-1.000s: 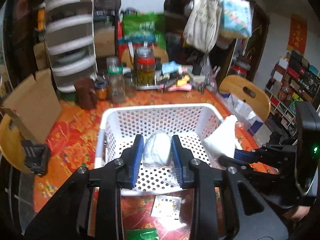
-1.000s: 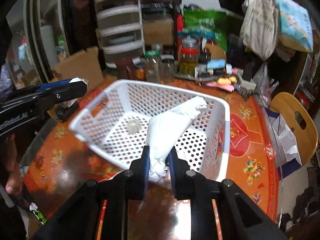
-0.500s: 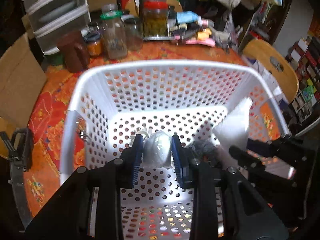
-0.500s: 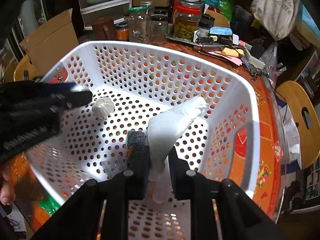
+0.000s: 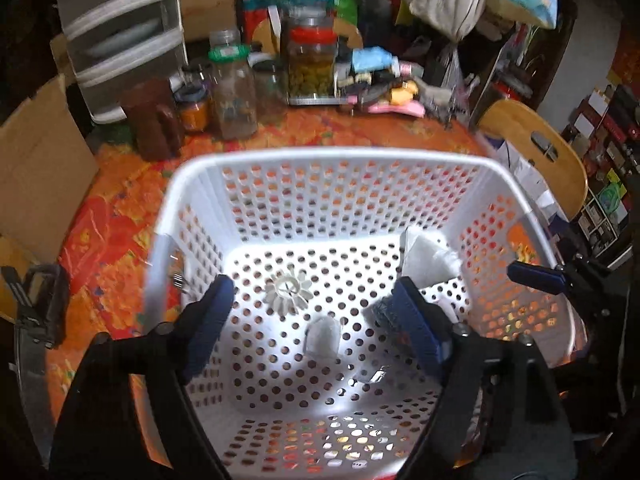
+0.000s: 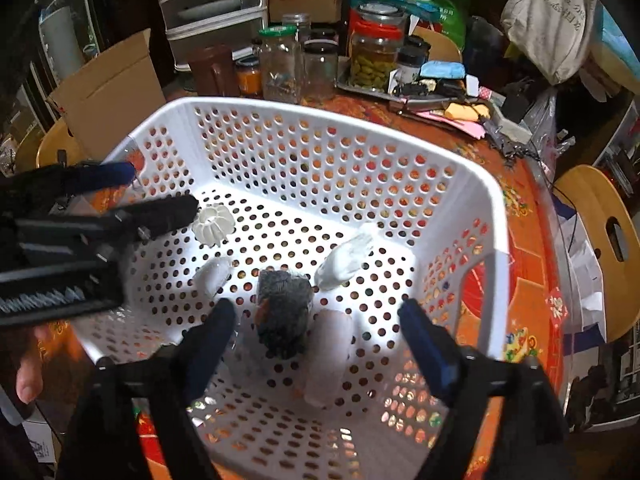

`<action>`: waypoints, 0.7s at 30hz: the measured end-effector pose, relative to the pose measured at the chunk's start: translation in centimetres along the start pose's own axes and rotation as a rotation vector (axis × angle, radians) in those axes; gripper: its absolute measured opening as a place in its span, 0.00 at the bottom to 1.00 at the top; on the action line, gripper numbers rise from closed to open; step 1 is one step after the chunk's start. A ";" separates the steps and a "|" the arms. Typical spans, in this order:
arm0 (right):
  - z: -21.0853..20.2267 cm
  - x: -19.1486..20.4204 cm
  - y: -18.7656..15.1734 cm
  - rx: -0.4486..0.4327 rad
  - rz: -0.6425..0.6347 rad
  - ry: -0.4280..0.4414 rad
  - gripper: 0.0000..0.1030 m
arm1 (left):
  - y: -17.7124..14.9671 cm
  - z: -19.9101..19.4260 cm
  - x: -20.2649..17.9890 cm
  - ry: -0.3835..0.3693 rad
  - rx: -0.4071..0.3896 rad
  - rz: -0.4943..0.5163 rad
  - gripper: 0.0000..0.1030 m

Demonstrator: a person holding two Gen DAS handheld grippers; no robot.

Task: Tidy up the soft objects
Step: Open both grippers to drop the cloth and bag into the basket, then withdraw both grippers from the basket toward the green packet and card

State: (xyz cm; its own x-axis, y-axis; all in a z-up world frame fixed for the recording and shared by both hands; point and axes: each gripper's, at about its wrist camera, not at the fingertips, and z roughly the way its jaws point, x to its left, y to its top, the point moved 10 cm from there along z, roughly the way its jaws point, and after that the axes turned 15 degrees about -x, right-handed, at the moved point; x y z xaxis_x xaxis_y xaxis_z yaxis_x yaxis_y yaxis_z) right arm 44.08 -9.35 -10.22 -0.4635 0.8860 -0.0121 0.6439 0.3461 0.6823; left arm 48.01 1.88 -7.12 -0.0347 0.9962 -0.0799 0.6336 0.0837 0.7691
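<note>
A white perforated basket [image 5: 332, 156] [image 6: 496, 216] stands on the orange table. Both grippers hover over it, open and empty. Below my left gripper [image 5: 316, 320] a small clear-wrapped soft packet [image 5: 322, 336] [image 6: 212, 274] lies on the basket floor. Below my right gripper [image 6: 316, 340] a white soft bag [image 6: 344, 262] [image 5: 430, 258] lies inside the basket, partly blurred. A dark knitted bundle [image 6: 284, 312] [image 5: 380, 314] lies between them. A white ribbed round piece [image 5: 288, 292] [image 6: 212, 224] sits further back. The left gripper shows in the right wrist view [image 6: 132, 196]; one right fingertip [image 5: 536, 276] shows in the left wrist view.
Glass jars [image 5: 236, 92] [image 6: 374, 56], a brown jug [image 5: 154, 120] and a tray of small items [image 6: 440, 88] crowd the table behind the basket. A cardboard box [image 5: 36, 160] stands left. A wooden chair [image 6: 600, 248] is on the right. Drawers [image 6: 212, 4] stand behind.
Both grippers opened over the basket. The left let go of the clear-wrapped packet and the right let go of the white bag; both now lie inside the basket.
</note>
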 end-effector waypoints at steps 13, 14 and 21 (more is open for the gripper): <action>-4.9 0.5 0.1 -0.113 0.041 0.032 1.00 | 0.7 -6.6 1.7 0.020 -0.061 0.055 0.92; -5.3 0.5 -0.1 -0.117 0.046 0.036 1.00 | 0.4 -7.3 1.7 0.013 -0.068 0.054 0.92; -8.7 0.2 -1.8 -0.176 0.086 0.003 1.00 | -2.2 -12.7 2.6 0.006 -0.120 0.063 0.92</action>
State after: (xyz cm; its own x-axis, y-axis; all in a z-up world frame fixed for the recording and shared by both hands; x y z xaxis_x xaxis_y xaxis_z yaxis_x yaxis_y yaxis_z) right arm 37.54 -12.43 -5.09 -0.4131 0.9091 0.0536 0.5650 0.2097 0.7980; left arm 36.74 4.64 -0.94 -0.0026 0.9997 -0.0254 0.5378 0.0228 0.8427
